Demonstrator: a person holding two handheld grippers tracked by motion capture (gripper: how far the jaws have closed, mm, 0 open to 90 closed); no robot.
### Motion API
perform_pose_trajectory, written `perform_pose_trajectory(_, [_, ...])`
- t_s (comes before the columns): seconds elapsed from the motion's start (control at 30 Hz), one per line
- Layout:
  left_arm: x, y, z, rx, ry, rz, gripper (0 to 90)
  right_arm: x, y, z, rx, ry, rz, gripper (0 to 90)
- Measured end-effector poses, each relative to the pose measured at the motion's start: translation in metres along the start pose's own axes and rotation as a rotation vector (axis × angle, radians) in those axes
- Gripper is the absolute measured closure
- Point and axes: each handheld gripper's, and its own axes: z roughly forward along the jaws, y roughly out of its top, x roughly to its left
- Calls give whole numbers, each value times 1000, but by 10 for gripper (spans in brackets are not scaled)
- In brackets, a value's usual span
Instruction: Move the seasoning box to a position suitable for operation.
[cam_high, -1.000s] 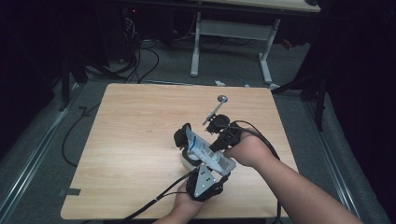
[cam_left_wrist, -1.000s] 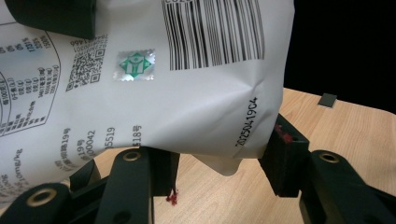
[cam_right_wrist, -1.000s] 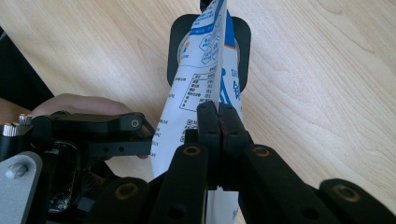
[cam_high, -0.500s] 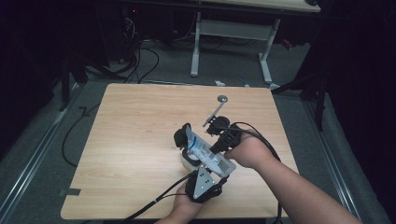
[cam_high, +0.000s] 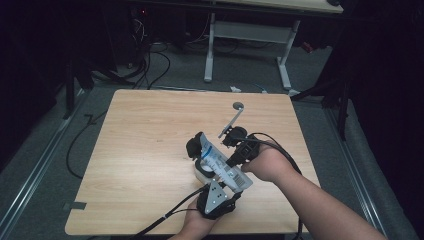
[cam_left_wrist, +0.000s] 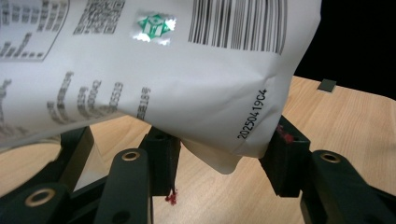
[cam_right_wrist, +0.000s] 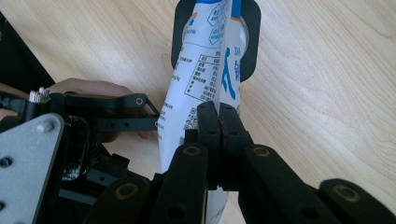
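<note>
White, printed with a barcode and small text, the pouch (cam_high: 220, 164) hangs just above the wooden table (cam_high: 140, 150), right of centre and toward the near edge, held between both grippers. The left gripper (cam_high: 216, 199) comes up from the near edge; in the left gripper view its black jaws stand either side of the pouch's (cam_left_wrist: 154, 70) lower corner, partly apart, with the pads (cam_left_wrist: 285, 158) against the bag. The right gripper (cam_high: 235, 156) reaches in from the right, and in the right gripper view its jaws are pressed together on the thin seam fin of the pouch (cam_right_wrist: 205, 70). A black ring-shaped object (cam_high: 195, 146) lies on the table under the pouch's far end. A slim metal spoon (cam_high: 231, 120) lies farther off, toward the far right.
</note>
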Motion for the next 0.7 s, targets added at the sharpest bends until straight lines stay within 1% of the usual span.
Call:
perform_pose_trajectory(0.27, [2, -5, -2, 10, 2, -10, 522, -1, -2, 3, 4, 9, 11, 900])
perform_pose_trajectory(0.33, [2, -5, -2, 12, 4, -11, 522, -1, -3, 3, 1, 8, -2, 900])
perform_pose_trajectory(0.4, [2, -6, -3, 14, 4, -13, 522, -1, -3, 3, 0, 8, -5, 900])
perform_pose_trajectory(0.47, [3, -6, -3, 14, 8, -13, 523, -1, -3, 2, 0, 8, -3, 900])
perform_pose_trajectory(0.5, [3, -6, -3, 16, 10, -12, 522, -1, -3, 2, 2, 8, 8, 900])
perform_pose_trajectory(0.7, [4, -7, -3, 16, 12, -11, 522, -1, -4, 1, 2, 10, 4, 900])
